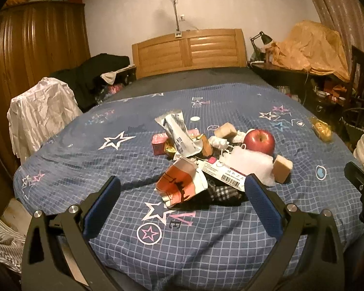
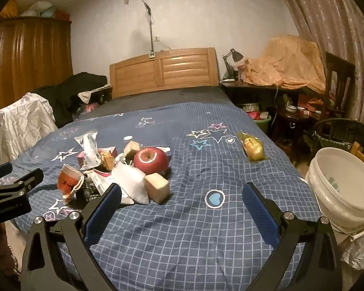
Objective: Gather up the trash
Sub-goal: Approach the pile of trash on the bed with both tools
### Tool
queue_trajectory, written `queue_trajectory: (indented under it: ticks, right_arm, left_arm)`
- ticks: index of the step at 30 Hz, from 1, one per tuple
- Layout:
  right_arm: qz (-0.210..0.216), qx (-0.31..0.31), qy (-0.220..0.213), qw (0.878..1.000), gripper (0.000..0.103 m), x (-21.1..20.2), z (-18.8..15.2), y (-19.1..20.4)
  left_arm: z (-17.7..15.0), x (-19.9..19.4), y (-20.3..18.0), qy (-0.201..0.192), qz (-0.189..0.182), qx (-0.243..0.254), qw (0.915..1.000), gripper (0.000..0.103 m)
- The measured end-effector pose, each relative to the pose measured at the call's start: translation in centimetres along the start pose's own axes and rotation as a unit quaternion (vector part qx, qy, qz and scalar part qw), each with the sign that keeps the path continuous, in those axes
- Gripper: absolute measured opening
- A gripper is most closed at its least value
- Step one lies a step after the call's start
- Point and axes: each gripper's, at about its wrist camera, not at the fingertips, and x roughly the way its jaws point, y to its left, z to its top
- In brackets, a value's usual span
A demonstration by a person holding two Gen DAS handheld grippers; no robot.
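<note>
A heap of trash (image 1: 206, 160) lies near the middle of a bed covered by a blue checked quilt (image 1: 123, 160) printed with stars. The heap holds a crumpled orange-and-white paper cup (image 1: 179, 185) at its near edge, lying on its side; a torn silver-and-white wrapper (image 1: 179, 133) standing above a pink carton (image 1: 159, 143); gold foil scraps; a white label with a barcode (image 1: 224, 173); a pad of white fluffy material (image 1: 251, 162); and balled white tissue (image 1: 218, 142). Among these sit a red apple (image 1: 259, 141) and 2 tan blocks — 1 (image 1: 282, 169) just right of the white pad, 1 (image 1: 227, 129) behind the apple. A yellow plastic packet (image 2: 253, 148) lies well apart, toward the bed's right edge.

The left gripper (image 1: 182, 211) hangs over the quilt with its blue pads spread wide, grasping nothing; the cup and a checked dark cloth (image 1: 224, 192) lie ahead, between the line of its fingers, and the right pad appears close to the label, though contact cannot be judged.

The right gripper (image 2: 182, 208) is likewise spread wide and empty, above bare quilt right of the heap — its left pad overlaps the white pad in view. A white bucket (image 2: 342, 186) stands beside the bed at right, with a dark wire basket (image 2: 342, 133) behind it.
</note>
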Motion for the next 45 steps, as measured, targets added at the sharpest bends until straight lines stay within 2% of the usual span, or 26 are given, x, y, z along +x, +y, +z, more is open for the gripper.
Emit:
queue_trajectory:
  ticks: [6,18,45]
  right_arm:
    - [-0.001,-0.002,0.017,1.000,0.099,2.2,0.2,0.2]
    - [0.001,-0.003,0.045,0.999,0.099,5.6,-0.5,0.6]
    - [0.007,0.000,0.073,0.997,0.099,8.0,-2.0,0.4]
  left_arm:
    - [0.2,1.5,-0.1,0.023,-0.004,0.000,0.9997,0.098]
    - [0.1,4.0,-0.1,0.042,-0.005,-0.007,0.9991,0.098]
    - [-1.0,6.1,-0.5,0.070,-0.015,-0.022,0.9972,0.098]
